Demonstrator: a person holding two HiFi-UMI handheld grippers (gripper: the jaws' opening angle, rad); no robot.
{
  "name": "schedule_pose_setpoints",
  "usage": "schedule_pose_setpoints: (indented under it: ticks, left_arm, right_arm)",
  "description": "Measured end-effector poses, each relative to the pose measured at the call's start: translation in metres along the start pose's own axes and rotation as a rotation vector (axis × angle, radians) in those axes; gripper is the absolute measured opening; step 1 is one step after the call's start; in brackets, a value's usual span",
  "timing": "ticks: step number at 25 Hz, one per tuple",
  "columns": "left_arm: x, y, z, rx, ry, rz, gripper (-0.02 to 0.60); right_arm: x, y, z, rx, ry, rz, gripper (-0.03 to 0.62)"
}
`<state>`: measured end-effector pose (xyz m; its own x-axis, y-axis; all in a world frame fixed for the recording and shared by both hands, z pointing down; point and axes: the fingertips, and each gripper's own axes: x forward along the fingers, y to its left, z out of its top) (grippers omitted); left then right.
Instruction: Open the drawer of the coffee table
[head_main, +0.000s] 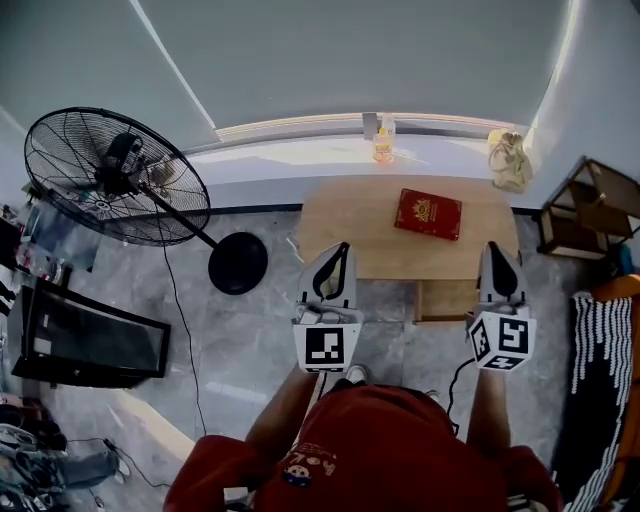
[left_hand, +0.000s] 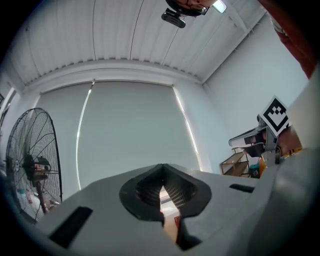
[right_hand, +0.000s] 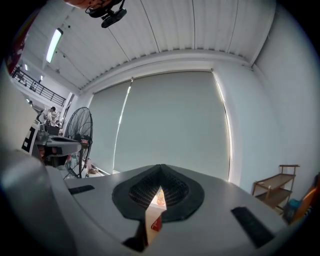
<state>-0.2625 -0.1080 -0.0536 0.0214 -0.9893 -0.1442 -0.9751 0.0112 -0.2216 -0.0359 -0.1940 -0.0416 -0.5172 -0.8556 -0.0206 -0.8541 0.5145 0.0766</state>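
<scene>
The drawer (head_main: 446, 300) sticks out of the near long edge of the wooden coffee table (head_main: 350, 225), toward its right half, and shows as a shallow box of the same wood. The table stands lengthwise just beside the white windowsill (head_main: 300, 155), and a red book (head_main: 428, 214) lies flat on the top, right of centre and clear of every edge.

The left gripper (head_main: 343, 250) is held over the table's near left corner. The right gripper (head_main: 497, 248) is held just right of the drawer, with its body covering the drawer's right side. Both point toward the window. In each gripper view the jaws meet at the tips with nothing between them, and only a thin slit shows lower down.

Bare grey floor (head_main: 250, 345) lies open in front of the table on the left. The round black base (head_main: 238, 263) of a floor fan (head_main: 115, 175) sits near the table's left end without touching it. A small wooden shelf (head_main: 585, 210) stands close to the right end. A bottle (head_main: 384, 140) and a pale bag (head_main: 508, 160) rest on the sill behind. A black screen (head_main: 85, 340) stands far left, well apart from the table.
</scene>
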Motion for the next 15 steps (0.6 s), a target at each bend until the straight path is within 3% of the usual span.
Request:
schedule_pose_setpoints:
  ticks: [5,15]
  left_arm:
    - [-0.001,0.006,-0.011,-0.038,0.051,0.014,0.008]
    - [0.000,0.002,-0.012,-0.039,0.037,0.018,0.008]
  right_arm:
    - [0.004,0.004,-0.004,-0.013,0.007,-0.001,-0.003]
    - [0.004,0.002,-0.007,-0.039,0.020,-0.001,-0.003]
